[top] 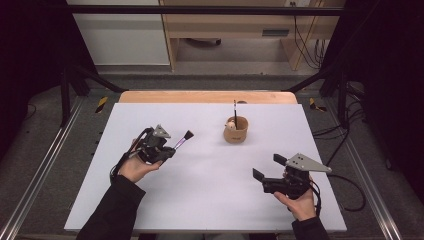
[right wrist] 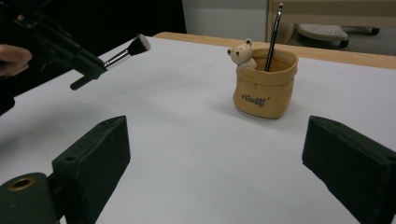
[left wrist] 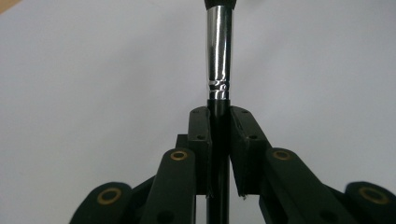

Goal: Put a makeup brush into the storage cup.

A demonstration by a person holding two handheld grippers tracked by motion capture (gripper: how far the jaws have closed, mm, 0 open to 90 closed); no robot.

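- My left gripper (top: 167,148) is pinching a makeup brush (top: 182,141) by its black handle — jaws pressed on both sides, silver collar and dark bristles sticking out past them, held above the white table (top: 200,200)
- My right gripper (top: 270,167) sits spread wide with nothing between its jaws, near the table's right front
- A tan pot (right wrist: 265,91) with a little bear (right wrist: 241,52) on its rim stands towards the back, well apart from the brush — a thin dark stick (right wrist: 274,35) leans inside it
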